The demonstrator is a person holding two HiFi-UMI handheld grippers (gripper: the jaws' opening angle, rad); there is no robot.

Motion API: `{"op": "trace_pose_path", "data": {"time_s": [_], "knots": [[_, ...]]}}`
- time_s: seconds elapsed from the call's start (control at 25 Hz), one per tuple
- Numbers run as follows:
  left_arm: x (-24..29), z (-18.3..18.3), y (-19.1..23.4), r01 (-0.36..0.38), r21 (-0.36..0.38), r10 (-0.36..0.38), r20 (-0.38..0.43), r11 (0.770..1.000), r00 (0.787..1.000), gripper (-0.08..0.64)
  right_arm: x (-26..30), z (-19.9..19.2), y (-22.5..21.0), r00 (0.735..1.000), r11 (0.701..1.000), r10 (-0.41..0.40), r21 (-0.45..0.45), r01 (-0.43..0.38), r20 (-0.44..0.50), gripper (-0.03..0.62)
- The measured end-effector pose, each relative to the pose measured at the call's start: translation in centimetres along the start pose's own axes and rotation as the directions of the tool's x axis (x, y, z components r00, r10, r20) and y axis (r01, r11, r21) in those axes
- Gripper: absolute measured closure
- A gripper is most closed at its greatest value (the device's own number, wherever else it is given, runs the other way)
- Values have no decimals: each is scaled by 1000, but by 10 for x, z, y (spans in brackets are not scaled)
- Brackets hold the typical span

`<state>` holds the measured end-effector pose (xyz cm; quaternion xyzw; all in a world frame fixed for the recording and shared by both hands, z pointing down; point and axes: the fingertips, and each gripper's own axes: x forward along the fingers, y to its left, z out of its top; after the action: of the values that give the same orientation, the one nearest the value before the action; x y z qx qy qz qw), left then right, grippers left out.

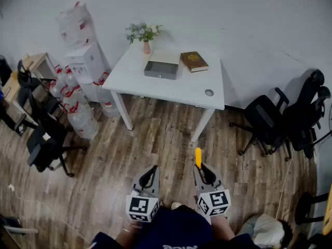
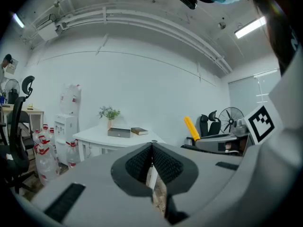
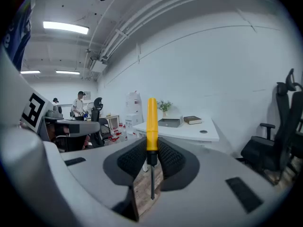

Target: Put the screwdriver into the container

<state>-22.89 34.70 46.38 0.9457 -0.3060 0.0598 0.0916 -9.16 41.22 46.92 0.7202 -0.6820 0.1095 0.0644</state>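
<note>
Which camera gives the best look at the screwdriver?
The right gripper view: the whole screwdriver shows, yellow handle clamped in the right gripper. Head view shows only the handle's end; left gripper view, just the handle.

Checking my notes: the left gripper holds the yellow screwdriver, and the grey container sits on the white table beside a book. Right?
No: the right gripper holds the screwdriver, as the right gripper view shows; the left gripper is shut and empty. The container does sit on the table beside the book.
</note>
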Motion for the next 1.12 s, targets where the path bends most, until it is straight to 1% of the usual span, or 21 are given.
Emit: {"op": "trace_pose_path", "data": {"time_s": [0.08,0.2,0.44,0.56,0.68,0.8,0.96,1.12], "knots": [[-1,1,4,2,11,-2,11,1000,1000,543,2,-5,2,1000,1000,-3,-3,3,-1,505],[-2,-2,10,5,14,-5,5,1000,1000,543,5,-7,4,1000,1000,-17,-2,17,-3,505],[-4,-1,25,34,33,-34,5,999,999,543,13,-10,15,1000,997,-28,66,27,11,503],[-6,-5,30,59,39,-59,-13,997,998,543,16,-12,20,999,996,-45,73,44,15,503],[-1,-12,35,76,44,-74,-48,996,996,543,24,-13,20,998,995,-55,89,53,20,503],[3,-20,38,85,39,-82,-70,996,994,543,32,-21,20,999,994,-47,102,46,7,503],[27,-23,44,63,34,-60,-75,997,995,543,54,-24,6,1000,995,-20,97,21,-4,503],[69,-19,45,30,33,-28,-75,999,997,543,85,-21,-27,1000,996,19,90,-18,-16,503]]}}
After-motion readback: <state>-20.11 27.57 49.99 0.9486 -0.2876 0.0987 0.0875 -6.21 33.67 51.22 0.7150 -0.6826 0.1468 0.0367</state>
